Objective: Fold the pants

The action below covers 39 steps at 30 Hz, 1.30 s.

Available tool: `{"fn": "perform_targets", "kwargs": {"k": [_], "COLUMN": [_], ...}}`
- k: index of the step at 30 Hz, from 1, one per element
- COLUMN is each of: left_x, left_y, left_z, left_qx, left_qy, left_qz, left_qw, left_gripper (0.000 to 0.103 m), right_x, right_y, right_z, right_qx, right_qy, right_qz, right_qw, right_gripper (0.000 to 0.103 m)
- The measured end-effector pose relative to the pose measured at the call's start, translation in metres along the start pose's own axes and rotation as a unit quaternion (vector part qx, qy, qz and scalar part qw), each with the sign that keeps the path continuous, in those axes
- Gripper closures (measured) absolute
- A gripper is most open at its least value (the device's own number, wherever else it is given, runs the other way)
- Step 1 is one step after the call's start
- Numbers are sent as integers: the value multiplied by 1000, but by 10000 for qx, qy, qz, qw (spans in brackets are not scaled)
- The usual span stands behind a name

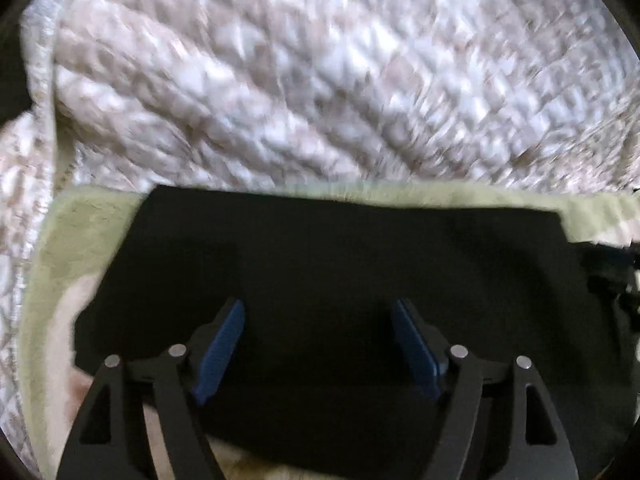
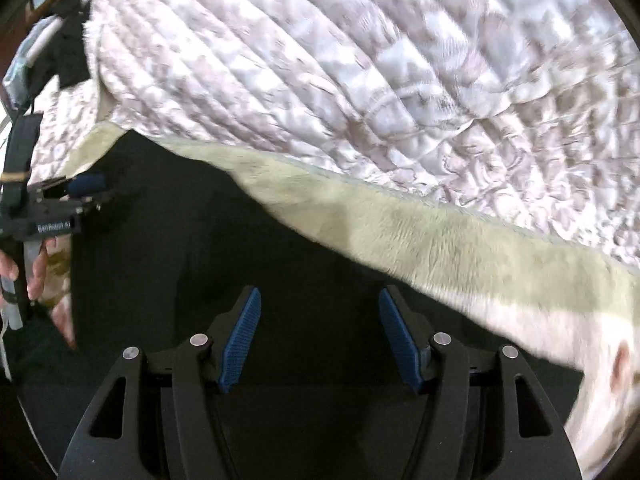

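Black pants (image 1: 340, 264) lie flat in a folded block on a pale green fleece blanket (image 1: 72, 224). My left gripper (image 1: 319, 312) hovers over the pants, open and empty, its blue pads wide apart. In the right wrist view the same pants (image 2: 192, 248) fill the lower left, and my right gripper (image 2: 320, 300) is open and empty above them. The left gripper (image 2: 86, 184) shows at the far left of that view, held by a hand, over the pants' left end.
A quilted beige and white bedspread (image 1: 320, 72) is bunched behind the pants and it also fills the top of the right wrist view (image 2: 340, 60). The green blanket (image 2: 440, 240) runs diagonally to the right. Both views are motion-blurred.
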<state>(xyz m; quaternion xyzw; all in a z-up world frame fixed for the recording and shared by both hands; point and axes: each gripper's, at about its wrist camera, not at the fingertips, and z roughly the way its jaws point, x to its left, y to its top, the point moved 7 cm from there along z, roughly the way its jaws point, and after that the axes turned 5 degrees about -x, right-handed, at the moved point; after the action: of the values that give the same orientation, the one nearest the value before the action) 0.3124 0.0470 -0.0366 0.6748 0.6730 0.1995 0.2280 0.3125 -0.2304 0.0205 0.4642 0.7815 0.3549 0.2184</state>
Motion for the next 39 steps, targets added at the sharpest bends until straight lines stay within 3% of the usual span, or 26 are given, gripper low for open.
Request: {"fn": "perform_targets", "kwargs": {"k": [4,5,7,8,9,10,11,13,18,21,24,27,32,35,37,38,39], "left_x": [-3,-5,-12,-17,-23,-30,-33,-35,-16,-8,-1,3,1,4,9,10,10], "left_y": [-3,-3,-4,-4,-5,-6,-6,-6,-15,-29,-66,-121,-216,-241,-234,-226,-216], "left_z": [7,7,6,3,1,-1,-5,-14,-69,-114,-156,-182,-178,-184,-194,-199,-203], "left_qx": [-174,-174,-177,-198,-215,-236,-322,-468,-855,-1141,-1317,-1171,-258,-23,-151,-235,-329], "left_qy": [57,55,-104,-152,-174,-250,-101,-10,-306,-514,-705,-785,-867,-943,-857,-847,-847], "left_qz": [94,147,229,270,322,372,429,398,-50,-284,-475,-572,-690,-820,-874,-888,-893], "left_qw": [9998,9997,9995,9993,9991,9987,9985,9981,9959,9917,9876,9884,9935,9922,9924,9922,9919], "left_gripper": [20,24,45,64,85,94,98,99,99,99,99,99,99,99,98,95,86], "right_x": [-10,-8,-4,-3,-1,3,6,15,31,52,82,106,120,121,118,117,116], "right_y": [-1,-1,-2,-3,-3,-2,-2,0,1,-15,-57,-111,-205,-236,-246,-250,-251], "right_z": [22,21,20,19,15,10,6,-11,-72,-124,-176,-200,-181,-172,-175,-179,-183], "right_qx": [329,354,412,404,381,310,253,23,-584,-964,-1171,-1023,88,439,386,272,132], "right_qy": [-47,-67,-212,-345,-351,-334,-405,-518,-419,-249,-34,88,419,519,606,616,653], "right_qz": [-97,-184,-431,-543,-590,-634,-724,-861,-864,-866,-843,-579,461,955,1379,1559,1700], "right_qw": [9994,9992,9980,9971,9969,9969,9962,9949,9937,9913,9895,9930,9980,9931,9878,9855,9832], "right_gripper": [41,42,63,83,92,93,94,96,96,97,98,98,98,98,88,76,66]}}
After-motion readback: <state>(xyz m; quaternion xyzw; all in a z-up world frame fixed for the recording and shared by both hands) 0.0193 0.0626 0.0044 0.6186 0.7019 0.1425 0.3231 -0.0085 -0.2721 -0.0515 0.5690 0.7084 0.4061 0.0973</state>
